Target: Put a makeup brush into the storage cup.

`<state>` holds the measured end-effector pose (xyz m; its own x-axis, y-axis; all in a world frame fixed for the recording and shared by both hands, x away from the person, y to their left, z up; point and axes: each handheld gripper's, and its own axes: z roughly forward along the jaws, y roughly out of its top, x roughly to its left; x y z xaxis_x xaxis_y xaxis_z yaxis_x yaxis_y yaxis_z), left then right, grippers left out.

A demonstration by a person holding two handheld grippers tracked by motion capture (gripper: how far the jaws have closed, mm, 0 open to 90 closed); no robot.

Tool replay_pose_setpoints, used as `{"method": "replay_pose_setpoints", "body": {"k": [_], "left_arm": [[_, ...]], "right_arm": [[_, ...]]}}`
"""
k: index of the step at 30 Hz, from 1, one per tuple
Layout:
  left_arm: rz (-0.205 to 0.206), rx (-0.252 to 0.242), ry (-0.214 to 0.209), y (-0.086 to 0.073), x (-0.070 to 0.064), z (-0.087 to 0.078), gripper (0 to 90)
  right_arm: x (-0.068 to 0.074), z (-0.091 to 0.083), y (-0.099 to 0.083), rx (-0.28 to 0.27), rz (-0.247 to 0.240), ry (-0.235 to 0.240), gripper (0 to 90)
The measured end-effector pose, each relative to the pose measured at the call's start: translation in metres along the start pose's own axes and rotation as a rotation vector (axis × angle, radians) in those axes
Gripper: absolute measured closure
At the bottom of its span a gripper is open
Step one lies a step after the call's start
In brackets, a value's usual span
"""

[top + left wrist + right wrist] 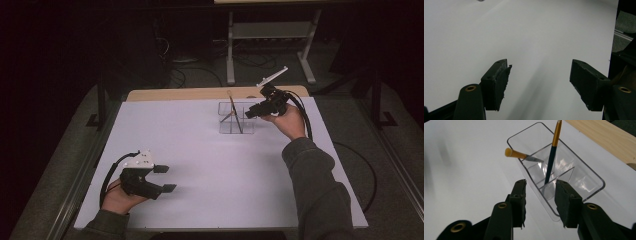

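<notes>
A clear plastic organizer (574,173) is seen near the table's far edge, just ahead of the right gripper (540,195), whose jaws are held apart, empty, at its near end. A brush (552,155) is leaned inside. The left gripper (165,178) is spread wide over bare table (225,170).

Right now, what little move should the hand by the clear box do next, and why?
Probably ease the right tool forward and a bit up toward the dark-handled brush, then close on it. Its jaws stand open, straddling the near end wall of the clear organizer, and the brush leans upright just beyond them, untouched. The left tool waits open and apart.
</notes>
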<state>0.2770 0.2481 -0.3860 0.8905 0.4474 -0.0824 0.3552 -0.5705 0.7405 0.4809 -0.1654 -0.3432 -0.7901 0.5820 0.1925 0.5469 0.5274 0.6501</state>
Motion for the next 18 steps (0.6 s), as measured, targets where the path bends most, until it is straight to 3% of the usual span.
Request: {"method": "replay_pose_setpoints", "body": {"k": [18], "left_arm": [[-0.019, -0.009, 0.01, -0.001, 0.0, -0.001, 29.3]], "right_arm": [[0.005, -0.012, -0.025, -0.024, 0.031, 0.001, 54.8]]}}
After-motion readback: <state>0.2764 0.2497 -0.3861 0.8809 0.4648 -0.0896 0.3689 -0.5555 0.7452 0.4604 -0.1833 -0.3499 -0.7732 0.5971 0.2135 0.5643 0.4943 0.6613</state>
